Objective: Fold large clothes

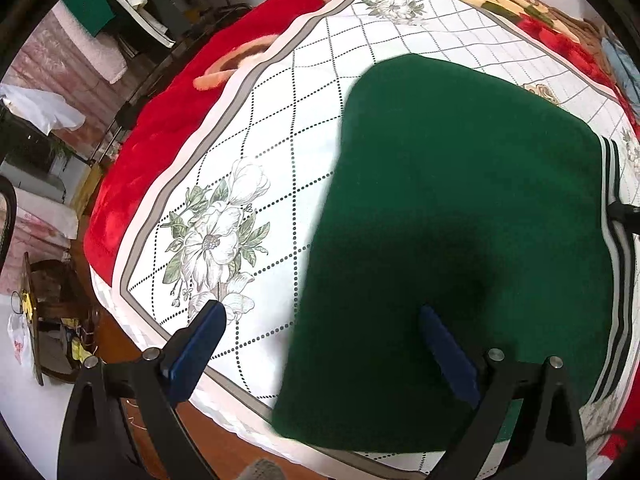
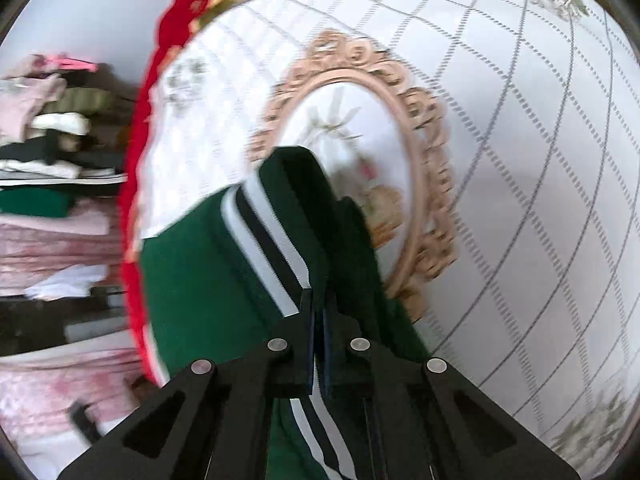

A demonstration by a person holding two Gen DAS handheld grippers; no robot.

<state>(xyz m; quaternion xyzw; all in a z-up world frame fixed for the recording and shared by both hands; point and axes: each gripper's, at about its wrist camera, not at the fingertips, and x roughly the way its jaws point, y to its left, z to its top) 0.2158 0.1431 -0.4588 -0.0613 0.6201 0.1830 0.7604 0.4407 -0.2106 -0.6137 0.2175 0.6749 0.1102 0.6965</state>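
The bed [image 1: 280, 128] was the biggest thing, w/ a white sheet [image 1: 280, 200] of dotted diamond lines & flower prints on top, and a red blanket [image 1: 160, 128] poking out along the sheet's far & left edges. The big green garment [image 1: 460, 220] lay mostly flat on the sheet, reaching to the bed's near edge, its white & black stripe trim [image 1: 618, 280] running down its right side. In the right wrist view a gold oval frame print [image 2: 424, 160] sat on the sheet just past the lifted cloth. Piles of pink & white clothes [image 2: 52, 220] were off beyond the bed's edge, blurry. The left gripper [image 1: 320, 340] hung over the near edge of the bed, its blue pads [image 1: 200, 344] spread wide, one over the sheet, one over the green cloth, grabbing nothing. The right gripper [image 2: 319, 296] was clenched tight on a fold of the green garment by the stripe trim, holding that bit up off the sheet.
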